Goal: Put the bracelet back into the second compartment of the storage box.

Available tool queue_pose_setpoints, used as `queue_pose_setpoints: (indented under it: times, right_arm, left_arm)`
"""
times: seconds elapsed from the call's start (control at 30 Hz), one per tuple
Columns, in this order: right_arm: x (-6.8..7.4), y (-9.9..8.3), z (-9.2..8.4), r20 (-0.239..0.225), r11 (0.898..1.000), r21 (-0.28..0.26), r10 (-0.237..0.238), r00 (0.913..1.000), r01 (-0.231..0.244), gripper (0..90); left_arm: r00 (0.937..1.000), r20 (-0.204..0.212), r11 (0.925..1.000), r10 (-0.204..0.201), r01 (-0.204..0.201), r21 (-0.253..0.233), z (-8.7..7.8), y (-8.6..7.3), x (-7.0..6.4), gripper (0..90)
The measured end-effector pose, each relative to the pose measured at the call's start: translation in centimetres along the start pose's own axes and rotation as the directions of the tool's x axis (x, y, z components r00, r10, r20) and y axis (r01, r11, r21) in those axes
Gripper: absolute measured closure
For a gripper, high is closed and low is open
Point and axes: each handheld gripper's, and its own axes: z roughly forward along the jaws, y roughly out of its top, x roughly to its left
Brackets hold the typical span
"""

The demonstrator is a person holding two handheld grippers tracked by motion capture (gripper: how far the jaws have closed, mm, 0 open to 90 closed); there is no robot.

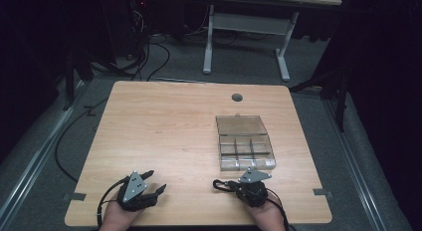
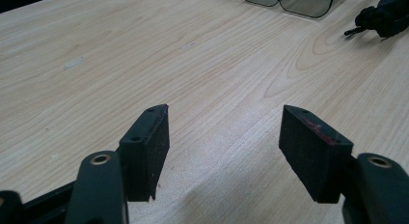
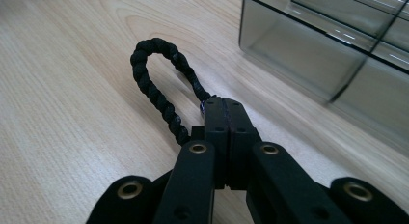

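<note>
The right gripper [image 3: 226, 119] is sitting nearest the lens in the right gripper view. Its jaws are together and clamping the ends of a black braided cord loop [image 3: 156, 81], w/ the loop itself sticking out past the tips. In the high view the same gripper [image 1: 225, 184] is resting low over the near right part of the worktop [image 1: 164, 121], and the cord [image 1: 219, 183] is pointing toward the person's left, i.e. away from the box.

Step in hand, as judged: carrying the cord to the clear divided box [image 1: 245, 143], which is lying open just beyond and slightly right of the right gripper, lid flat on the far side, compartments on the near side. No contents are discernible in the compartments. The cord is not yet over the box.

Next move, as judged:
- Lifting enough to clear the near wall of the box [image 3: 308, 55].
- Swinging the jaw tips round so the loop is hanging over one compartment.
- Parting the jaws only once the loop is inside the walls; a limp cord may drape over a divider otherwise.

Pose: the right forearm is coming in from the bottom edge, wrist about level, jaws roughly parallel to the worktop. The left gripper [image 1: 155, 183] is resting at the near left, angled toward the right, well apart from the box. Its jaws are standing apart w/ nothing between them, bare wood showing in the gap [image 2: 224, 151].
</note>
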Motion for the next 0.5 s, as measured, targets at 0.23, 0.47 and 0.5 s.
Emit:
queue_pose_setpoints:
  times: [0.23, 0.47, 0.5]
  right_arm:
    - [-0.7, -0.3, -0.4, 0.042, 1.0, -0.002, 0.025, 0.9988, -0.025, 90.0]
    - [-1.7, -1.0, -1.3, 0.07, 0.998, 0.001, 0.062, 0.9956, -0.062, 90.0]
    - [-1.7, -1.0, -1.3, 0.07, 0.998, 0.001, 0.062, 0.9956, -0.062, 90.0]
  left_arm:
    - [1.0, 0.0, 0.9999, 0.0, 0.0, -0.012, -0.1, -0.1, 0.0, 35.9]
    - [0.9999, 0.011, 0.9999, -0.001, 0.001, -0.014, -0.3, -0.1, 0.0, 36.0]
    - [0.9999, 0.011, 0.9999, -0.001, 0.001, -0.014, -0.3, -0.1, 0.0, 36.0]
